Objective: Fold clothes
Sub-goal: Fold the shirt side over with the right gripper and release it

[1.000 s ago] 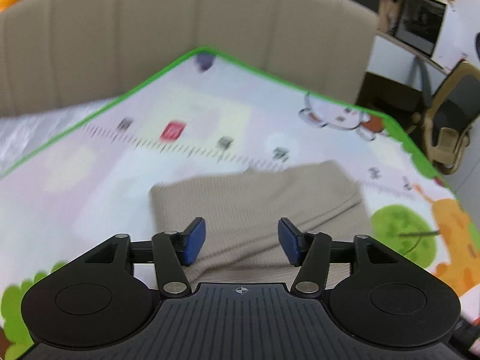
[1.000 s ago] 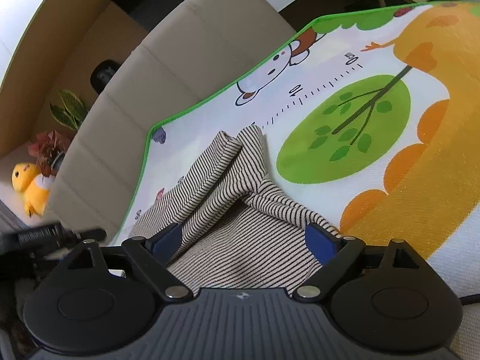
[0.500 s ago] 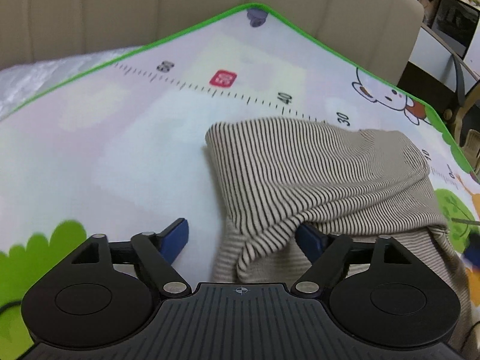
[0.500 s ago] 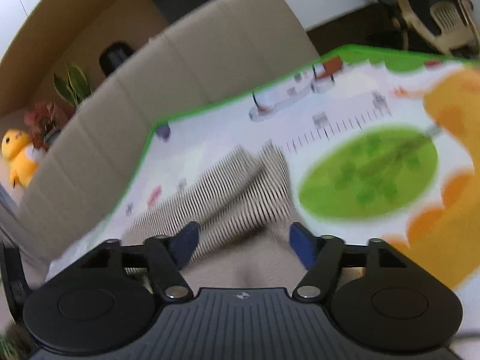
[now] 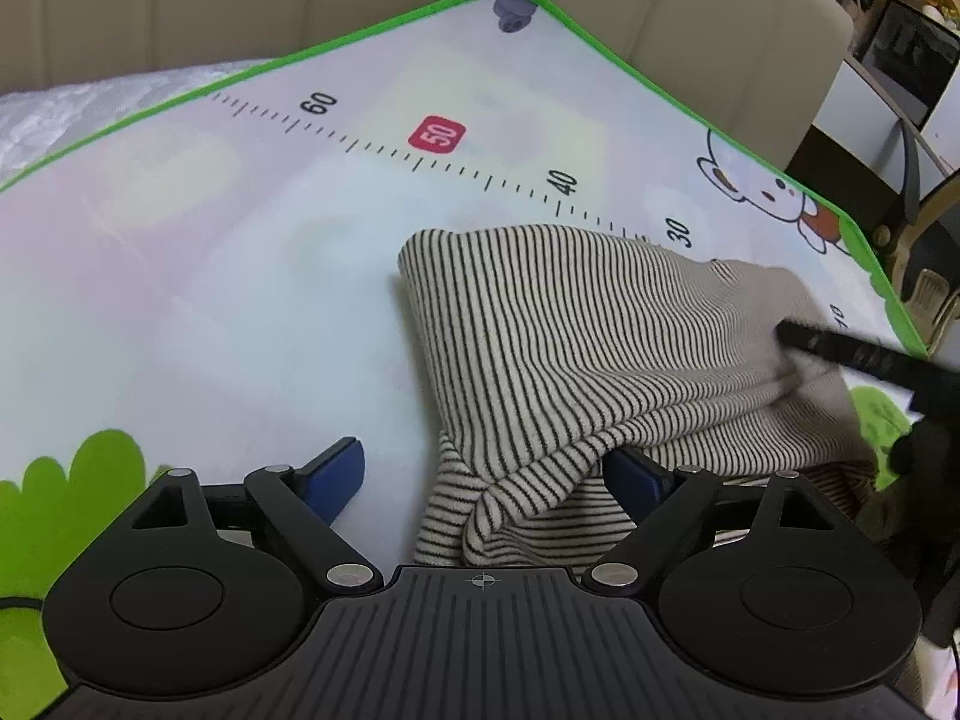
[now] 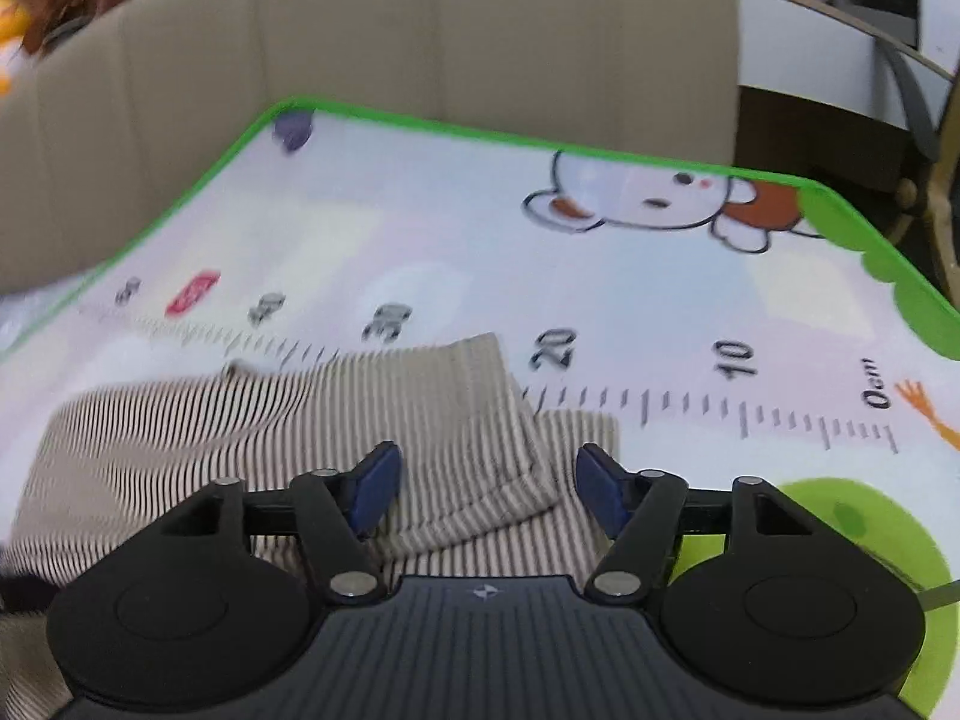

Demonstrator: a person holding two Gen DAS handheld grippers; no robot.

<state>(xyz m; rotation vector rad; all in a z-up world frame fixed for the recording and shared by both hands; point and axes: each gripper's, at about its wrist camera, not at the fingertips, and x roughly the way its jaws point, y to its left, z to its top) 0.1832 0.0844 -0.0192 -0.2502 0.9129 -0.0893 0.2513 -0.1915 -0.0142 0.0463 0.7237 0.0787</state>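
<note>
Both grippers, left gripper (image 5: 480, 474) and right gripper (image 6: 483, 489), hover fingers spread, holding nothing, over the bunched black-and-cream striped knit garment (image 5: 576, 348) on the green-edged cartoon play mat (image 5: 240, 276), probably choosing fold edges.

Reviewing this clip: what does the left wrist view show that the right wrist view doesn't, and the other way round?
Left wrist only: the ruler's 60 mark, a white textured cover beyond the mat's edge, and a dark part of the other gripper against the garment.

Right wrist only: the ruler's 20, 10 and 0cm marks, an orange print, and the whole cartoon animal.

Both: the striped garment on the green-edged mat, the beige headboard, and an open gripper, left gripper, right gripper, with fabric between its fingers.
</note>
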